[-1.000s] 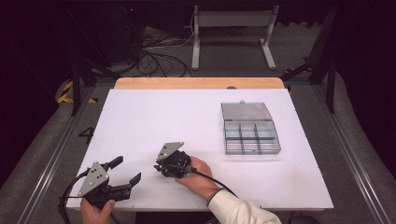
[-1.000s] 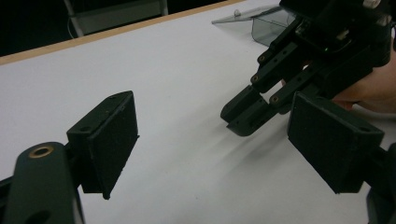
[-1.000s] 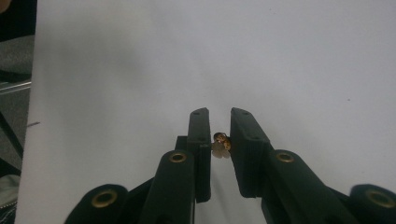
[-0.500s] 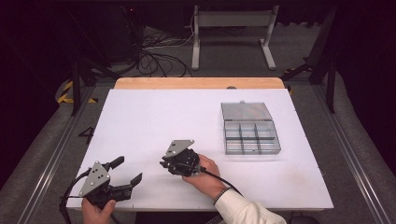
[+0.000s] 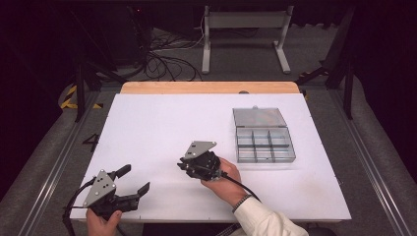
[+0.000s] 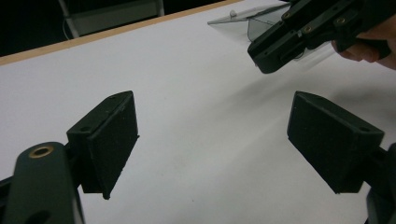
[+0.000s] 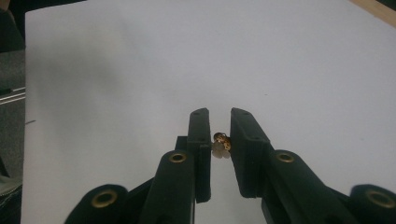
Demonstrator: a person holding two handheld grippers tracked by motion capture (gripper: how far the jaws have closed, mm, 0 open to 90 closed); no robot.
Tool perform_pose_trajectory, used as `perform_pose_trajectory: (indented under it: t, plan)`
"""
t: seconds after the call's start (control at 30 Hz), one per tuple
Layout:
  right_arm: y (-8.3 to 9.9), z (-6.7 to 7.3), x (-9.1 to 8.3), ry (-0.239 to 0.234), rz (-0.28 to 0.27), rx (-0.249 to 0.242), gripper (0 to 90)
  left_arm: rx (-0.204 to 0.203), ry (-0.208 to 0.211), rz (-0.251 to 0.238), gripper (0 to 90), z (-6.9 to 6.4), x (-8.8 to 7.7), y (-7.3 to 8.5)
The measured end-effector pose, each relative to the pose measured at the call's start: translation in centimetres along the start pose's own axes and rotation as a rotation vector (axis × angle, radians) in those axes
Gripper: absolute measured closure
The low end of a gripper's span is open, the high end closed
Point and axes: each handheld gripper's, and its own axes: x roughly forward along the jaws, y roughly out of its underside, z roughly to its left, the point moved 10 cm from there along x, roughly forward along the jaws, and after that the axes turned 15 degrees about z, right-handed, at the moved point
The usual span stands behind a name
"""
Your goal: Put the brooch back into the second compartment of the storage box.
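- White matte sheet covers the table point(image 5: 162, 128) in the high view, with a strip of pale wood along the far edge. A clear plastic compartment box point(image 5: 264, 144) with its lid folded back sits on the right side, well apart from both hands.
- Same view: the right gripper point(image 5: 189, 166), black with a grey three-cornered plate on top, is held over the middle of the sheet in the person's right hand, white sleeve trailing behind it. Compared with a second ago it's moved a bit toward the box and up off the sheet.
- The left gripper point(image 5: 133, 181) is at the near left corner with its black jaws spread wide. It hasn't budged from the earlier frames.
- Left gripper view: two chunky black pads point(image 6: 112, 140) with a slightly grainy face, nothing between them, just bare white sheet. The other gripper point(image 6: 299, 32) hangs at the top right, and the box point(image 6: 243, 21) peeks out behind it.
- Right gripper view: the right gripper point(image 7: 220, 140) has its jaws pressed close, pinching a tiny shiny gold-coloured metal piece point(image 7: 222, 139) deep between the pads, near their inner end. Can't tell exactly what the piece is, too small. It's up off the white sheet.
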Motion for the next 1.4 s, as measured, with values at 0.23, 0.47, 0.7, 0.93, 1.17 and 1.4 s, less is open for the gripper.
perform_pose_trajectory:
  t: [0.23, 0.47, 0.7, 0.93, 1.17, 1.4]
  plan:
    - [0.4, -1.5, -1.4, 0.021, 0.002, 0.027, 78.8, -0.005, 0.004, -0.001, 16.8, -0.1, 0.0, 0.0]
    - [1.1, -3.1, -2.6, 0.046, 0.003, 0.066, 78.8, -0.004, 0.005, -0.001, 16.8, -0.1, 0.0, 0.0]
    - [2.0, -4.7, -3.8, 0.08, 0.007, 0.101, 78.8, 0.0, 0.004, 0.0, 16.8, -0.1, 0.0, 0.0]
    - [2.8, -6.2, -4.9, 0.115, 0.013, 0.128, 78.7, 0.014, 0.0, 0.005, 16.8, 0.0, 0.1, 0.0]
    - [3.6, -7.8, -5.9, 0.149, 0.02, 0.153, 78.7, 0.013, 0.0, 0.006, 16.8, 0.0, 0.1, 0.0]
    - [4.8, -9.7, -7.1, 0.185, 0.031, 0.193, 78.7, 0.014, 0.001, 0.006, 16.8, 0.0, 0.1, 0.0]
